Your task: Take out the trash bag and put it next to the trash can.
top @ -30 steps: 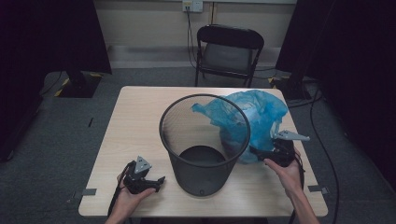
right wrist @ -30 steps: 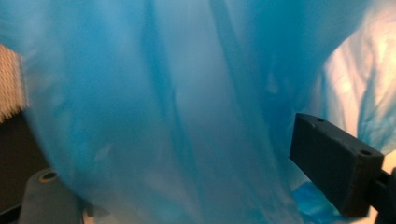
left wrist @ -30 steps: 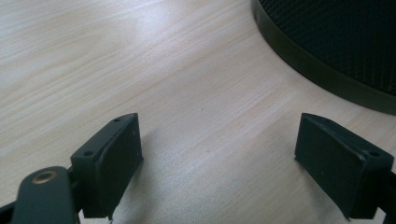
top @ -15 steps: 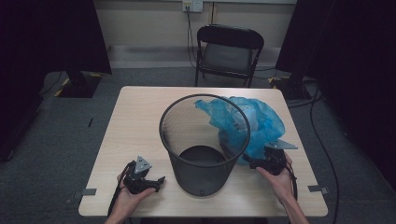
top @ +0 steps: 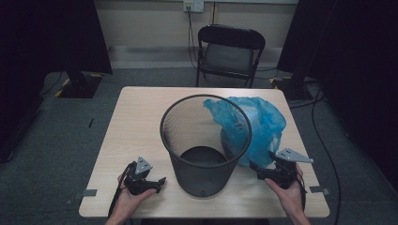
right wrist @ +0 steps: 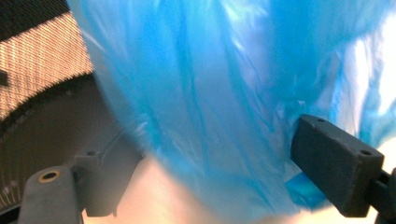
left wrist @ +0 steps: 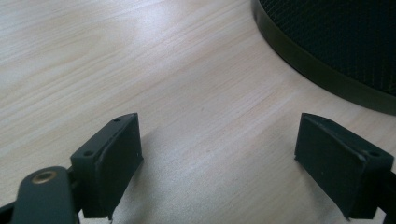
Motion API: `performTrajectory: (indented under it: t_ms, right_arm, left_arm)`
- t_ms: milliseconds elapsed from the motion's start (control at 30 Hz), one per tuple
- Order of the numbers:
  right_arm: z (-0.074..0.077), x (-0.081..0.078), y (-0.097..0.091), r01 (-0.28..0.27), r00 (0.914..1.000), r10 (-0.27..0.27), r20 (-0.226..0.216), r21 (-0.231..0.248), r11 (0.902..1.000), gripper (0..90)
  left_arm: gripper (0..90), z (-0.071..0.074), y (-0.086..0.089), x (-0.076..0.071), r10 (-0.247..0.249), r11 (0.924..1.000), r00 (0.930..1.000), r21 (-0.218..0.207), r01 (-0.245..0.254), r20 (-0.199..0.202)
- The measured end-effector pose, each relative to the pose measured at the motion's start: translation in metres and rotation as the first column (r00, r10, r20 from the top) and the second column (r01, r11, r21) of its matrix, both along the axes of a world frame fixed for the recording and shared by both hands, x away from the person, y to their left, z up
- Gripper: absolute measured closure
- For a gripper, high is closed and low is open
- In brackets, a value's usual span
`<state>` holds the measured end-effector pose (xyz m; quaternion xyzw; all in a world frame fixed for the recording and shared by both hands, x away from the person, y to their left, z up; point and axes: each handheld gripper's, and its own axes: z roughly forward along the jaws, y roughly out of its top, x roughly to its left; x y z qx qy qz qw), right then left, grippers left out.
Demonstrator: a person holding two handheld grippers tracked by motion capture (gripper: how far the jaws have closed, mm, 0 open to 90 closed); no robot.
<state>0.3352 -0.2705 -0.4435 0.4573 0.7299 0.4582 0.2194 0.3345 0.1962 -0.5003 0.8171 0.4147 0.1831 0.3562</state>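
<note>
Right gripper jaws wide around bag edge beside bin; pinch a full fold. Left gripper wide, idle.

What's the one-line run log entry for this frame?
left tool: open, resting on table | right tool: open, at blue bag | mesh bin: upright, unlined

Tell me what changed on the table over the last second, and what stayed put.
The right gripper drew back toward the person's edge of the table and lowered, and now sits open at the near bottom of the blue plastic bag. The bag settled lower beside the bin as it moved. The left gripper stayed open on the table, and the black mesh wastebasket kept its place.
</note>
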Motion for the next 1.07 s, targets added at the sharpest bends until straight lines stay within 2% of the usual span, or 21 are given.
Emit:
performTrajectory:
  t_ms: [133,267,333,433,533,600,667,767,800,900,967,1067]
  right_arm:
    - [-0.009,-0.016,-0.010,0.044,0.9990,-0.044,-0.008,-0.026,0.9987,16.1]
    - [-0.012,-0.032,-0.019,0.072,0.9970,-0.072,0.027,-0.003,0.9974,16.1]
    - [-0.022,-0.036,-0.022,0.083,0.9965,-0.083,0.010,0.011,0.9965,17.1]
    - [-0.032,-0.036,-0.020,0.103,0.9943,-0.104,-0.025,-0.021,0.9944,19.2]
    - [-0.041,-0.037,-0.016,0.123,0.9909,-0.129,-0.038,-0.121,0.9849,20.0]
    - [-0.045,-0.035,-0.017,0.133,0.9864,-0.145,-0.078,-0.135,0.9819,19.1]
    - [-0.047,-0.033,-0.019,0.146,0.9833,-0.160,-0.087,-0.148,0.9782,18.9]
    - [-0.051,-0.027,-0.020,0.158,0.9821,-0.174,-0.072,-0.189,0.9693,18.5]
    - [-0.052,-0.026,-0.019,0.160,0.9793,-0.180,-0.092,-0.189,0.9688,18.0]
    - [-0.055,-0.024,-0.018,0.143,0.9818,-0.164,-0.095,-0.202,0.9690,18.5]
    - [-0.055,-0.024,-0.019,0.163,0.9769,-0.186,-0.106,-0.194,0.9673,18.3]
    - [-0.055,-0.023,-0.018,0.154,0.9781,-0.177,-0.110,-0.190,0.9697,18.3]
  left_arm:
    - [14.0,0.000,0.000,0.000,0.000,1.0000,1.0000,0.000,0.000,0.000]
    - [13.9,0.000,0.000,0.000,0.000,1.0000,1.0000,0.000,0.000,0.000]
    - [14.0,0.000,0.000,0.000,0.000,1.0000,1.0000,0.000,0.000,0.000]
    - [13.9,0.000,0.000,0.000,0.000,1.0000,1.0000,0.000,0.000,0.000]
    - [14.0,0.000,0.000,0.000,0.001,1.0000,1.0000,0.001,-0.001,0.000]
    - [14.0,0.000,0.000,0.000,0.001,1.0000,1.0000,0.000,-0.001,0.000]
    - [14.0,0.000,0.000,0.000,0.001,1.0000,1.0000,0.000,-0.001,0.000]
    - [14.0,0.000,0.000,0.000,0.001,1.0000,1.0000,0.001,-0.001,0.000]
    - [14.0,0.000,0.000,0.000,0.001,1.0000,1.0000,0.001,-0.001,0.000]
    - [14.0,0.000,0.000,0.000,0.001,1.0000,1.0000,0.000,-0.001,0.000]
    - [13.9,0.000,0.000,0.000,0.001,1.0000,1.0000,0.001,-0.001,0.000]
    - [13.9,0.000,0.000,0.000,0.000,1.0000,1.0000,0.000,0.000,0.000]
